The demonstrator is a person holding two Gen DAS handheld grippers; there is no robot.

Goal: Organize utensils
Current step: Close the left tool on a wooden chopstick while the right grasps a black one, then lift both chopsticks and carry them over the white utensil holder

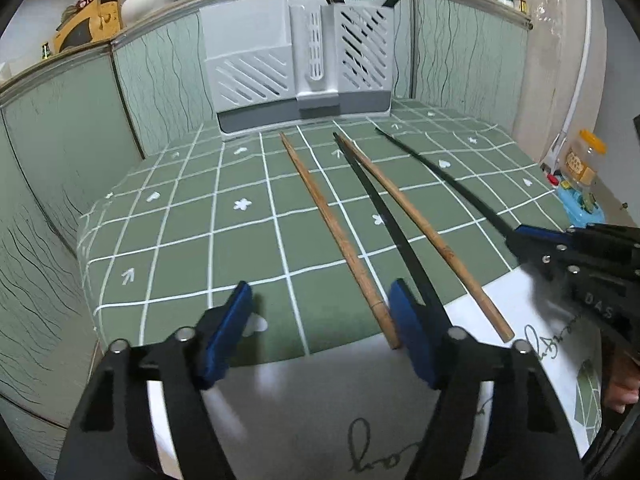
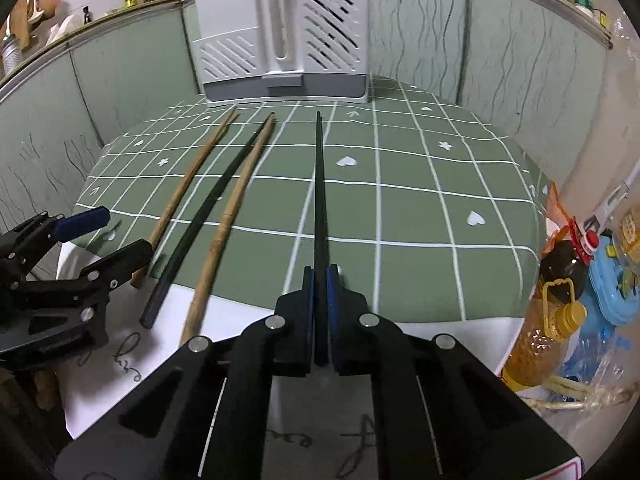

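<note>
Four chopsticks lie on the green checked cloth (image 1: 180, 240). My left gripper (image 1: 324, 320) is open. The near end of one wooden chopstick (image 1: 320, 208) lies between its fingers, close to the right one, and the left pad is well clear of it. A black chopstick (image 1: 384, 216) and a second wooden chopstick (image 1: 420, 224) lie just to the right. My right gripper (image 2: 319, 276) is shut on the near end of the other black chopstick (image 2: 319, 184), which points at the grey-white utensil holder (image 2: 280, 40). Black sticks stand in that holder.
Green panelled walls enclose the table on the left and back. The white table edge (image 2: 100, 380) with writing shows below the cloth. An oil bottle (image 2: 552, 320), a blue plastic toy (image 2: 616, 280) and a yellow-lidded jar (image 1: 584, 160) stand off the right side.
</note>
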